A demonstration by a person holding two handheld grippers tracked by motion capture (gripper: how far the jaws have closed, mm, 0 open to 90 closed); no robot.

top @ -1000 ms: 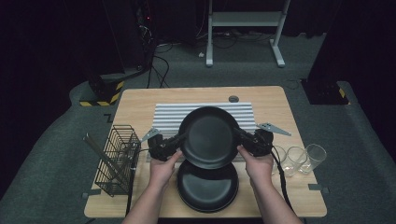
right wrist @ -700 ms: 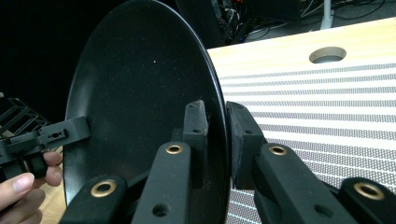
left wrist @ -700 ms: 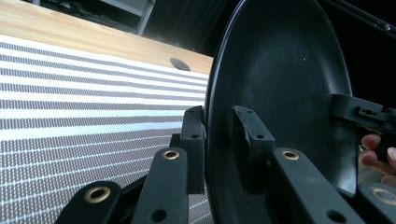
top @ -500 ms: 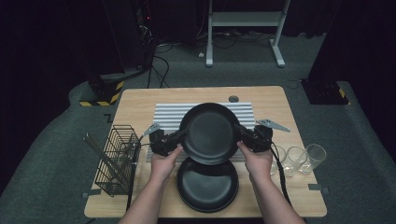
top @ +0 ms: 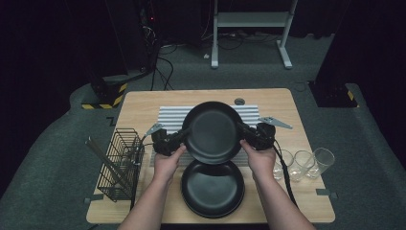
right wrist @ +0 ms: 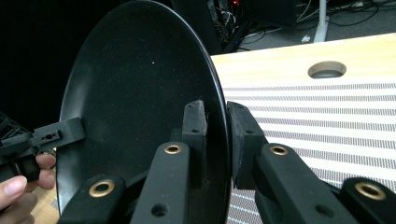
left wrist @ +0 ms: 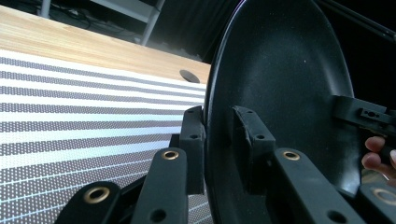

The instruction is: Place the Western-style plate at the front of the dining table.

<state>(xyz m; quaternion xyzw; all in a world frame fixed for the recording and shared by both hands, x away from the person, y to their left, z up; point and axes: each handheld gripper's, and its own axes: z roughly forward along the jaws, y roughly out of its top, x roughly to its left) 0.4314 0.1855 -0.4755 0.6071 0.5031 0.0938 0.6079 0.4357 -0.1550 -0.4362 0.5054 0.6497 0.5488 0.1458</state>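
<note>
A black plate (top: 213,132) is held tilted above the table, over the striped mat (top: 167,117), gripped on both sides. My left gripper (top: 184,135) is shut on its left rim, and in the left gripper view the plate (left wrist: 280,88) stands on edge with its rim between the two pads of the left gripper (left wrist: 218,140). My right gripper (top: 242,132) is shut on the opposite rim; the right gripper view has the plate (right wrist: 140,93) clamped in the right gripper (right wrist: 215,135). A second black plate (top: 213,189) lies flat on the table near the front edge.
A black wire basket (top: 117,165) with utensils stands at the left of the wooden table (top: 143,103). Three clear glasses (top: 301,163) stand in a row at the right. A round hole (top: 239,101) sits in the table behind the mat.
The held plate and both grippers have shifted slightly away from me, further over the mat. Both grips are unchanged.
</note>
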